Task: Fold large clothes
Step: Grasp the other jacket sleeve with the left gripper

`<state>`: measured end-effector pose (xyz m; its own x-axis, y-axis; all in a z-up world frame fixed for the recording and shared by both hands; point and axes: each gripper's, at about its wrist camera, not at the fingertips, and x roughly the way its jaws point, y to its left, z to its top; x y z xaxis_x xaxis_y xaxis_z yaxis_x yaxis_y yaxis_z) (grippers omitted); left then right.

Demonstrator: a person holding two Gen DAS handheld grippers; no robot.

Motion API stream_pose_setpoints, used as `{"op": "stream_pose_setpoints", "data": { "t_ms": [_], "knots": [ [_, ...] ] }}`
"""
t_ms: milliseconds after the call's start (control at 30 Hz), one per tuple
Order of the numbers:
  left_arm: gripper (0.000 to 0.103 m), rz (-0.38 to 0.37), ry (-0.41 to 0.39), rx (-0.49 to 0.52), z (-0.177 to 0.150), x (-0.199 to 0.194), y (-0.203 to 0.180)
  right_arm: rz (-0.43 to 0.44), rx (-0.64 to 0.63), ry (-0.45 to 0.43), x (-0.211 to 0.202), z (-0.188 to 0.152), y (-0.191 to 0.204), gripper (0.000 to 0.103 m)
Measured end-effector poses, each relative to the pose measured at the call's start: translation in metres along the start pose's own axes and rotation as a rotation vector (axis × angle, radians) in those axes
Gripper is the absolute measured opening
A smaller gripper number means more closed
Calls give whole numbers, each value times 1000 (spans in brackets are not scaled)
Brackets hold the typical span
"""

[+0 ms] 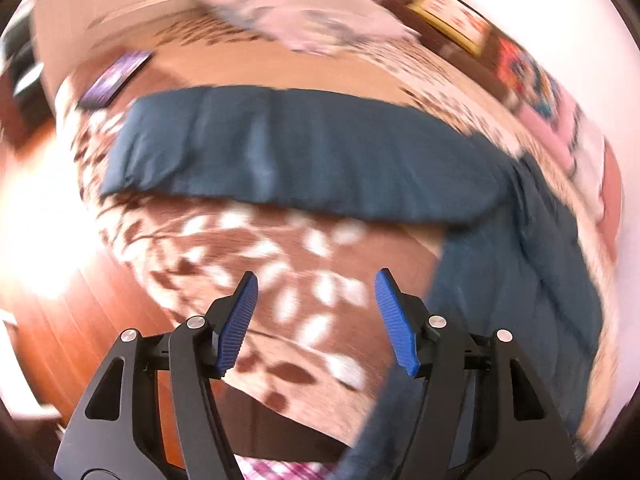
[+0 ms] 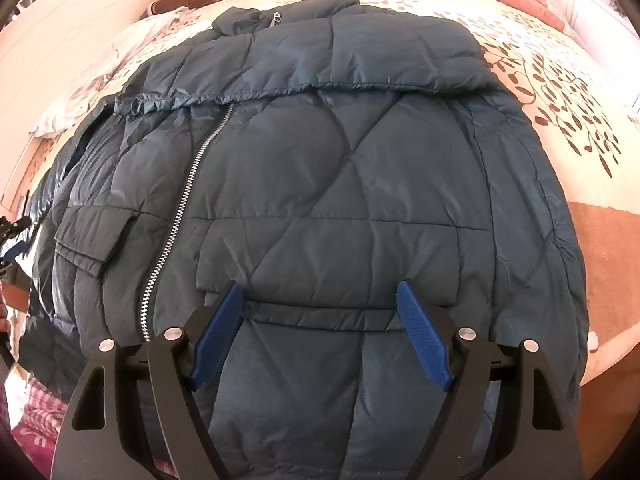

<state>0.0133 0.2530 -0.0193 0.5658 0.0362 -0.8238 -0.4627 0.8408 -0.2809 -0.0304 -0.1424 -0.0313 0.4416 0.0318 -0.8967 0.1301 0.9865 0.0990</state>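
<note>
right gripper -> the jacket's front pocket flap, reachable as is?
Probably yes. The right gripper is open over the quilted jacket, and the pocket flap lies exposed to its left beyond the zipper. Nothing covers it; a sideways shift looks enough.

Ahead of my right tongs (image 2: 320, 308) lies the jacket (image 2: 320, 184), a quilted, padded cloth with a faint synthetic sheen and stitched seams that pucker it into soft panels. Its zipper (image 2: 176, 224) has bright metal teeth, and the pull (image 2: 276, 19) near the collar looks like metal too. My finger pads (image 2: 420, 336) are blue with fine ribbing, matt, set in smooth black plastic arms with small shiny metal pins. Beyond my left tongs (image 1: 316, 300) the bedspread (image 1: 260, 248) looks like soft matt cloth printed with leaves. To their left, the floor (image 1: 80, 312) is glossy reddish wood, glaring in the light. Below them is pink checked cloth (image 1: 280, 470).
</note>
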Motion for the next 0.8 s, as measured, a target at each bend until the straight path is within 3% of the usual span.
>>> {"op": "stream_pose_setpoints", "data": {
  "t_ms": [233, 567, 667, 733, 800],
  "knots": [
    [60, -60, -5, -283, 29, 24, 71, -13, -9, 6, 1, 1, 1, 77],
    [60, -124, -12, -546, 48, 60, 117, -25, -21, 9, 3, 2, 4, 77],
    [39, -115, -28, -565, 55, 66, 121, -25, -22, 10, 3, 2, 4, 77],
    [18, -92, -25, -545, 60, 69, 123, -25, -21, 10, 3, 2, 4, 77],
    [10, -80, -28, -532, 65, 71, 124, -24, -21, 9, 3, 2, 4, 77]
  ]
}}
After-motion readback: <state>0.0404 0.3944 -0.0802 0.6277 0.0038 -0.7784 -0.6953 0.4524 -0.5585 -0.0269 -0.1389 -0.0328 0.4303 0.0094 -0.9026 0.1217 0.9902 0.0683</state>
